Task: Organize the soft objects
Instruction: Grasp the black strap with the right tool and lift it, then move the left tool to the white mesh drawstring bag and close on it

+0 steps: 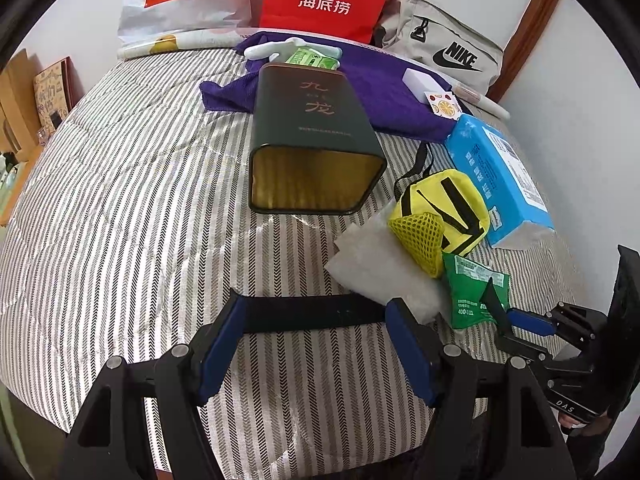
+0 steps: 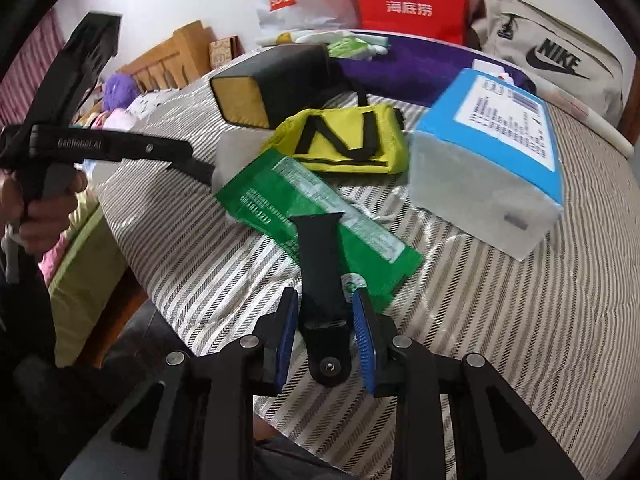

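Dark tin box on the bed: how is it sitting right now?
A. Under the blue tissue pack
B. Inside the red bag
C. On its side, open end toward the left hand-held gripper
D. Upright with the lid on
C. The dark tin box lies on its side on the striped bedspread, and its open, gold-lined mouth faces the left hand-held gripper, apart from the blue tissue pack.

Black strap (image 1: 310,314) stretched level above striped bed, yellow pouch (image 1: 444,210) and green packet (image 1: 474,292) lying beside.

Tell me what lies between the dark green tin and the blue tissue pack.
In the right wrist view, a yellow fabric pouch with black straps lies between the dark green tin and the blue tissue pack.
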{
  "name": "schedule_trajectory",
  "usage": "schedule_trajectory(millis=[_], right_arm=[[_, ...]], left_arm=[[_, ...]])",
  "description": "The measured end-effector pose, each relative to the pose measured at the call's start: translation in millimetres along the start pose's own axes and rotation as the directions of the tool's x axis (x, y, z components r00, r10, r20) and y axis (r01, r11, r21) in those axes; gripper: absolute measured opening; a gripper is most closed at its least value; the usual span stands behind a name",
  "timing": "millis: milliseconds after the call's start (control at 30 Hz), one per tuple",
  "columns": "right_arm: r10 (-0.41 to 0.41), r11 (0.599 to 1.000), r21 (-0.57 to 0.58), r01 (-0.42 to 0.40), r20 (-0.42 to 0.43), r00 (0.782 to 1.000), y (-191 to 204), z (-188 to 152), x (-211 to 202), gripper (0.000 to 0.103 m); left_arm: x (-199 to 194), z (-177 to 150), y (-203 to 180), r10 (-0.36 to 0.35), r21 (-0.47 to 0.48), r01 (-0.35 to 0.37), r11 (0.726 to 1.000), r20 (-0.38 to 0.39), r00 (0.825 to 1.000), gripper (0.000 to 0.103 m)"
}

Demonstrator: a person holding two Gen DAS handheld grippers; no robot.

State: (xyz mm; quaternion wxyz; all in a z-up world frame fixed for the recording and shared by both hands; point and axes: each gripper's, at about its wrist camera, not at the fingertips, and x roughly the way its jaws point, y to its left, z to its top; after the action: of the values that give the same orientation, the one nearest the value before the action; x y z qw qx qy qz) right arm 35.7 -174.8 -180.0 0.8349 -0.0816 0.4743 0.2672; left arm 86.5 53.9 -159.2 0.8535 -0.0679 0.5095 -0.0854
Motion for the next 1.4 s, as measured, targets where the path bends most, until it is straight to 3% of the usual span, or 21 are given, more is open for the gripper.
schedule_trajectory(millis=[233,400,600,700,800,867,967,1067,1133,1233,1400], right_arm=[[0.018,0.998,0.055,-0.021,0.064,0.998,-11.4,-1.2,-20.3,0.027],[-0.039,0.994,0.107,0.029,0.087,0.995,-26.5,-7.4,-33.5,0.027],[-0.082,0.984,0.164,0.070,0.072,0.994,-49.5,-12.8,-34.2,0.027],[-0.091,0.982,0.171,0.079,0.062,0.994,-54.2,-14.6,-30.0,0.027],[-0.086,0.982,0.171,0.076,0.051,0.995,-55.5,-15.6,-24.4,0.027],[-0.083,0.982,0.171,0.075,0.041,0.996,-55.5,-15.9,-20.0,0.027],[-0.081,0.983,0.166,0.076,0.028,0.996,-55.2,-15.9,-15.1,0.027],[-0.077,0.983,0.169,0.071,0.033,0.996,-56.2,-15.3,-14.6,0.027],[-0.072,0.983,0.174,0.065,0.037,0.997,-57.7,-14.4,-13.8,0.027],[-0.072,0.983,0.169,0.065,0.037,0.997,-57.7,-12.7,-13.2,0.027],[-0.070,0.984,0.168,0.063,0.038,0.997,-57.3,-12.8,-13.4,0.027]], left_arm=[[-2.5,-5.8,2.3,-0.005,0.008,0.005,1.000,0.012,1.000,0.070],[2.1,-11.1,4.1,0.012,0.044,-0.013,0.999,0.013,1.000,0.070],[3.1,-22.4,6.8,0.091,0.143,-0.096,0.985,0.045,0.995,0.070],[12.7,-23.0,-1.2,0.134,0.241,-0.140,0.960,0.042,0.990,0.071],[17.2,-17.9,-10.9,0.097,0.316,-0.113,0.942,0.064,0.993,0.071],[24.3,-10.2,-15.3,0.094,0.359,-0.115,0.926,0.076,0.993,0.081],[32.6,1.5,-14.2,0.047,0.379,-0.064,0.923,0.055,0.997,0.082],[35.0,2.9,-14.2,0.030,0.398,-0.052,0.916,0.063,0.998,0.080],[33.0,-1.3,-13.7,0.009,0.410,-0.036,0.911,0.066,0.998,0.066],[26.5,-10.6,-12.5,0.002,0.413,-0.027,0.910,0.061,0.998,0.054],[19.1,-16.5,-10.0,-0.031,0.428,0.008,0.904,0.047,0.998,0.054]])
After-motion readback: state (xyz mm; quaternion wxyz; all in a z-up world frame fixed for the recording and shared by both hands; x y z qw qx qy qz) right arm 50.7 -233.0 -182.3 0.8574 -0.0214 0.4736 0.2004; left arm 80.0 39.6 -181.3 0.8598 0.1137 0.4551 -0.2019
